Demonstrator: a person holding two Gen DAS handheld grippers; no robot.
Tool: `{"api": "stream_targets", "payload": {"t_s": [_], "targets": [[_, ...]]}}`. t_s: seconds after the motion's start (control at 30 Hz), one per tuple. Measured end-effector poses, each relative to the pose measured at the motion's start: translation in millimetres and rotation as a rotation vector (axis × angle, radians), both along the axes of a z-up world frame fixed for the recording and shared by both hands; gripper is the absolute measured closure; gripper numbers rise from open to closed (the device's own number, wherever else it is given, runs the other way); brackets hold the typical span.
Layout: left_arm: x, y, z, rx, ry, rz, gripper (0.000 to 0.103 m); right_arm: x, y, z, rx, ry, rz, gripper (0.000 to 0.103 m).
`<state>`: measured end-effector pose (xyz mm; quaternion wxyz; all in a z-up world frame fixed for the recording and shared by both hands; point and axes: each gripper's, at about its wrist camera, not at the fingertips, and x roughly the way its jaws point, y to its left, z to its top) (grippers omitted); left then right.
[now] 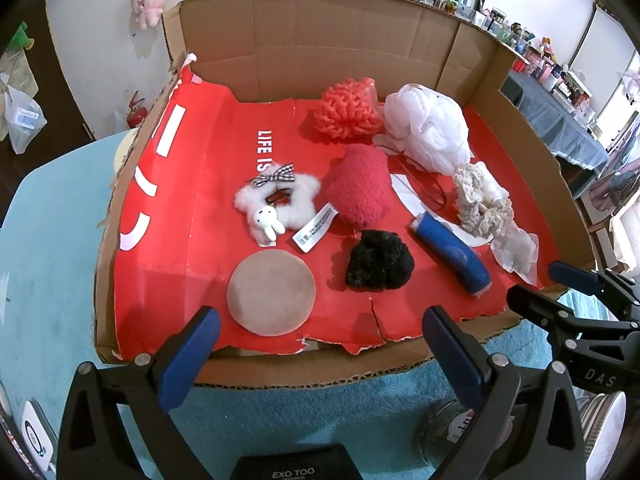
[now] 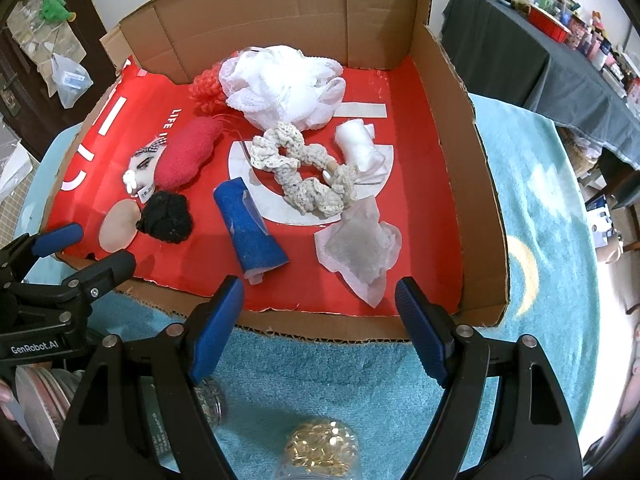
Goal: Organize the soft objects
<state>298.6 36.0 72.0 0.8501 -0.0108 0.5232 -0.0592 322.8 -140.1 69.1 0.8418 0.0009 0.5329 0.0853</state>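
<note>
A shallow cardboard box (image 1: 348,368) (image 2: 484,216) lined with red paper holds several soft things. In the left wrist view I see a tan round pad (image 1: 271,293), a black scrunchie (image 1: 378,261), a blue roll (image 1: 452,253), a white fluffy star with a bunny (image 1: 276,200), a red fuzzy pouch (image 1: 360,186), a coral yarn ball (image 1: 348,109), a white mesh pouf (image 1: 430,126), a cream crochet scrunchie (image 1: 482,200) and a crumpled wipe (image 1: 516,250). My left gripper (image 1: 320,352) hovers open at the box's near edge. My right gripper (image 2: 320,324) hangs open before the near edge, below the wipe (image 2: 360,246) and blue roll (image 2: 250,228).
The box rests on a teal rug (image 2: 540,200). Jars, one with gold clips (image 2: 320,446), stand below the grippers. A dark-draped table (image 2: 540,52) loaded with small items runs along the right. The box's back wall (image 1: 320,40) stands tall.
</note>
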Motion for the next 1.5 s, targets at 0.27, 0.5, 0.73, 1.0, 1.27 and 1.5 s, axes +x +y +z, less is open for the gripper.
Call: {"api": "stream_targets", "payload": {"t_s": [0.27,0.5,0.73,1.0,1.27,1.5], "targets": [[-0.6,0.3,0.2,-0.002,-0.003,0.002,0.000,0.3,-0.3,0.9,0.003,-0.005,0.007,0.025],[-0.2,0.3,1.2,0.003,-0.011,0.005,0.000,0.2,1.0,1.5,0.003,-0.009,0.017,0.026],[0.5,1.0,1.7,0.002,-0.012,0.007,0.000,0.3,1.7,1.3,0.003,-0.010,0.019,0.025],[0.1,-1.2,1.9,0.014,-0.021,-0.001,0.000,0.2,1.9,1.4,0.001,-0.013,0.019,0.026],[0.0,-0.7,1.6,0.010,-0.020,0.002,0.000,0.5,2.1,1.6,0.002,-0.013,0.019,0.025],[0.4,-1.1,1.5,0.011,-0.019,0.000,0.000,0.4,1.1,1.2,0.004,-0.012,0.018,0.026]]}}
